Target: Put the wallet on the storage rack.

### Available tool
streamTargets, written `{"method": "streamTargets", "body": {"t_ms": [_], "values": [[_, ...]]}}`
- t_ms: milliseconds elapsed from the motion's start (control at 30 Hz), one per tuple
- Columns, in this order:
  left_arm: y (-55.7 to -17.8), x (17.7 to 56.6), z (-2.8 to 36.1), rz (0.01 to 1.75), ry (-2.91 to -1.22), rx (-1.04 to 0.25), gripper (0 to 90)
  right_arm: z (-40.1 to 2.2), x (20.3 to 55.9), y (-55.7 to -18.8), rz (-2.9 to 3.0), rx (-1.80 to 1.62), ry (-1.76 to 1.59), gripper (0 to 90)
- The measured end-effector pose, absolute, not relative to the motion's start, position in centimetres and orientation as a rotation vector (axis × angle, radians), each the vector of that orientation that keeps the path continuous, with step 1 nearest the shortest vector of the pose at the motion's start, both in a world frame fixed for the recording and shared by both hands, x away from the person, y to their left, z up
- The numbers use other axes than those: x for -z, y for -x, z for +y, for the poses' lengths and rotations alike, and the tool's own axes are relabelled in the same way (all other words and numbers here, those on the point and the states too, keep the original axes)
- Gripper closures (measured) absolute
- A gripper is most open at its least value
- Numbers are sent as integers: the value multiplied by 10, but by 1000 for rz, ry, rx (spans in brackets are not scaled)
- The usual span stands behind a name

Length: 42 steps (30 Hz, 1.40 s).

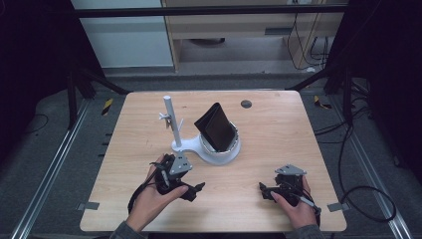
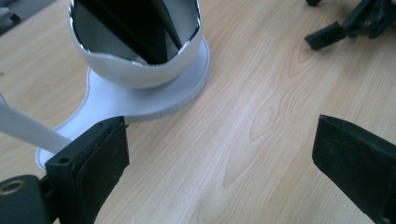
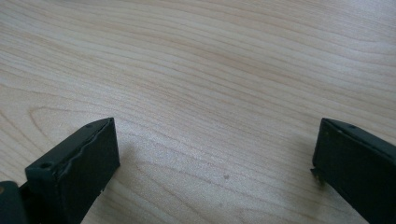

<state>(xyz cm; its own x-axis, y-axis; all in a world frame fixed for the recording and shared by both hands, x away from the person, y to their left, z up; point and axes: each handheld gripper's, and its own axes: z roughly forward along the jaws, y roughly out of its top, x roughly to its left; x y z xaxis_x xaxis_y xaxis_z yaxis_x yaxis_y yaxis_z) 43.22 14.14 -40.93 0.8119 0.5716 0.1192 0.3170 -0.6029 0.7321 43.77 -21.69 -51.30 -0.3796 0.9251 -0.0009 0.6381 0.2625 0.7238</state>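
Resting: my left gripper (image 1: 191,190) and right gripper (image 1: 266,191) on the desk (image 1: 278,134), jaws wide, empty.
Next: reach for the black wallet (image 1: 215,127) in the white bowl (image 1: 230,152).

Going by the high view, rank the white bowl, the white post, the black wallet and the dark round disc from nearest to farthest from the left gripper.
1. White bowl, just ahead of the left gripper and slightly right.
2. White post, ahead, rising from the same white base.
3. Black wallet, standing tilted in the bowl; its closeness to the post's is hard to separate.
4. Dark round disc, near the table's far edge.
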Motion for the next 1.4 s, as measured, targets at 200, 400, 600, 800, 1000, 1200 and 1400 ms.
{"method": "streamTargets", "body": {"t_ms": [200,400,600,800,1000,1200,1400], "values": [[-433,426,147,674,-2284,-430,36,-217,513,-438,2112,-904,-1416,7],[-433,441,157,716,-2302,-418,39,-217,513,-438,2112,-904,-1416,7],[-434,453,167,755,-2312,-422,41,-217,513,-438,2112,-904,-1416,7],[-437,466,184,816,-2311,-438,46,-217,513,-438,2112,-904,-1416,7],[-442,476,204,893,-2273,-472,47,-217,513,-438,2112,-904,-1416,7],[-445,489,227,989,-2211,-487,47,-217,513,-438,2112,-904,-1414,7],[-450,497,238,1040,-2202,-498,46,-217,513,-438,2112,-904,-1416,7]]}}
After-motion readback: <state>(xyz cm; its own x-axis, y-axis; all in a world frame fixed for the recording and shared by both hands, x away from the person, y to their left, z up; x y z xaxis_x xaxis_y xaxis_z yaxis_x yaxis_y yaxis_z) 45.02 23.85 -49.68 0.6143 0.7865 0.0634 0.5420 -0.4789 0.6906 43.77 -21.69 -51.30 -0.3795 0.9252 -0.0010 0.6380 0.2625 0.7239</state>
